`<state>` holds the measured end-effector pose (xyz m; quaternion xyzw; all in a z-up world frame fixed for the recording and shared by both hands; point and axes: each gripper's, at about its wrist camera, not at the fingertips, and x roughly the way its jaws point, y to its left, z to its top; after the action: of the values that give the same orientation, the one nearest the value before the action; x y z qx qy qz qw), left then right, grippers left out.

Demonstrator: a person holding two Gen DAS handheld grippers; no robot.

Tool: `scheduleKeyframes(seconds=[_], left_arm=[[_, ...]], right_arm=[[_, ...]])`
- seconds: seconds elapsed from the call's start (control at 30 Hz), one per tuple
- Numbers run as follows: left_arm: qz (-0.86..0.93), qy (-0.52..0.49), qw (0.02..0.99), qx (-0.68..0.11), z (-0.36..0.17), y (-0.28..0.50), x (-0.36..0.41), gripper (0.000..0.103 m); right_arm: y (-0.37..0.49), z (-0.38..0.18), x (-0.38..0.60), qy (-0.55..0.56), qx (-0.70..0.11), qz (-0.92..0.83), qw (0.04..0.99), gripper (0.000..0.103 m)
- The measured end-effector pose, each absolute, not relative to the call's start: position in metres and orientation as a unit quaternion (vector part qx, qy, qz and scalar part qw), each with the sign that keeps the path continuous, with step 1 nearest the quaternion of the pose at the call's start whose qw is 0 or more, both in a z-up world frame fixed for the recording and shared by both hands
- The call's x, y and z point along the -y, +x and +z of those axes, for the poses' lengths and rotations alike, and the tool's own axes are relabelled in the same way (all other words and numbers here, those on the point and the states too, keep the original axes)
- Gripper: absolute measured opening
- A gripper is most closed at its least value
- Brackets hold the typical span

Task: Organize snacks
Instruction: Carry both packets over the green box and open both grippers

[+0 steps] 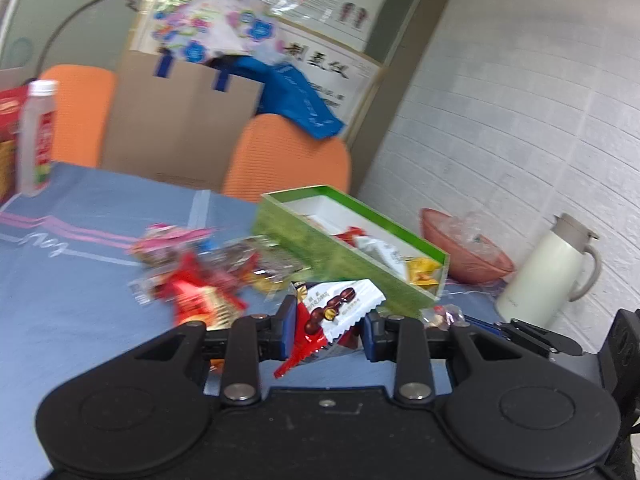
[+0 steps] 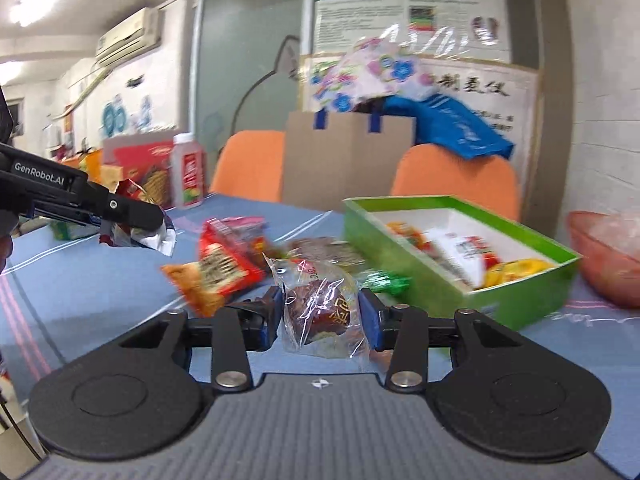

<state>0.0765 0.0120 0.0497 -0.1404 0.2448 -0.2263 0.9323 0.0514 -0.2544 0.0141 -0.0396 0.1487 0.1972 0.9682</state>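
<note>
Both grippers hold a snack clear of the blue tablecloth (image 1: 80, 272): the left gripper (image 1: 328, 330) is clamped on a white-and-red chocolate packet (image 1: 340, 308) at lower centre, and the right gripper (image 2: 320, 314) pinches a clear-wrapped dark pastry (image 2: 320, 304). A good placement, I judge, carries each over the rim of the green box (image 2: 400, 256), at right of frame, lowers it inside, then releases. "GenRobot.AI" reads on the left gripper at the right-wrist view's left edge; the packet print is too blurred.
</note>
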Motion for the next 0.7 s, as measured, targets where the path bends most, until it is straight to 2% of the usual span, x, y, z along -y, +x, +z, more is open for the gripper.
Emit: scheduleKeyframes(seconds=[0.37, 0.6, 0.7], left_arm=[[-0.279, -0.148, 0.917, -0.244, 0.068, 0.185, 0.086, 0.077], [-0.251, -0.159, 0.921, -0.252, 0.056, 0.25, 0.118, 0.078], [-0.239, -0.155, 0.92, -0.268, 0.041, 0.265, 0.127, 0.085]], right_arm=[[0.119, 0.028, 0.309, -0.022, -0.116, 0.108, 0.987, 0.072], [0.157, 0.03, 0.318, -0.025, -0.092, 0.072, 0.993, 0.072], [0.171, 0.021, 0.321, -0.029, -0.096, 0.062, 0.993, 0.073]])
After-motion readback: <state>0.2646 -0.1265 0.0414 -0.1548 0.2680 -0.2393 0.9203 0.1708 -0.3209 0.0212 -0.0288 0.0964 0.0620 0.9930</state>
